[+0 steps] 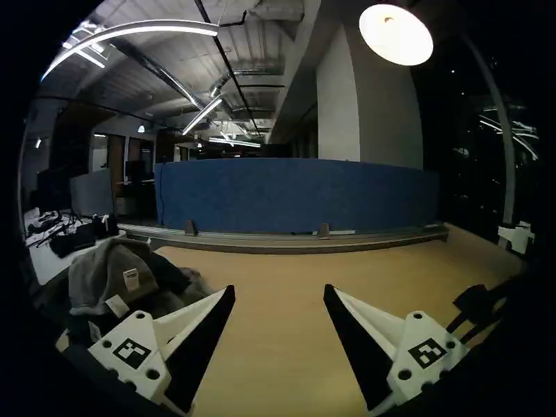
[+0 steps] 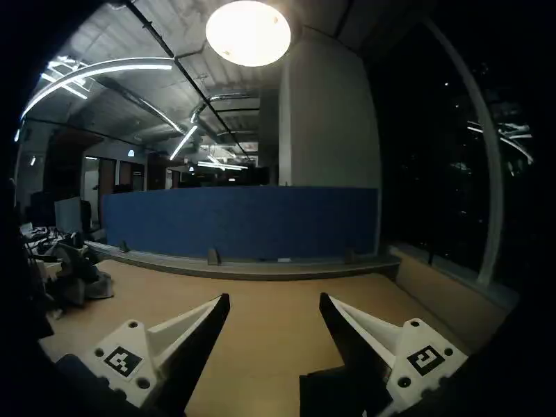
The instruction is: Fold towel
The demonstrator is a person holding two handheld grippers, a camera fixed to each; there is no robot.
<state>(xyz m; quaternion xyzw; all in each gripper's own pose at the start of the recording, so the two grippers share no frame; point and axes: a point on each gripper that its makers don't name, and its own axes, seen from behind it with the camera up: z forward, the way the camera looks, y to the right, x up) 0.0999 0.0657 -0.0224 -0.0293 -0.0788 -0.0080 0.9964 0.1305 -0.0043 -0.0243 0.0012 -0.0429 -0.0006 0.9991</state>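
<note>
While towels (image 1: 115,278) lie heaped, blue partition (image 1: 292,194) edges table (image 1: 292,299).

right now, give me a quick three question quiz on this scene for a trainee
1. True or false: the left gripper is shut on the grey cloth pile.
2. What stands along the far edge of the wooden table? A) a blue partition B) a red curtain C) a bookshelf
3. Fill in: the right gripper holds ____.

Key: 1 false, its jaws stand open and apart from the pile; 2 A; 3 nothing.
</note>
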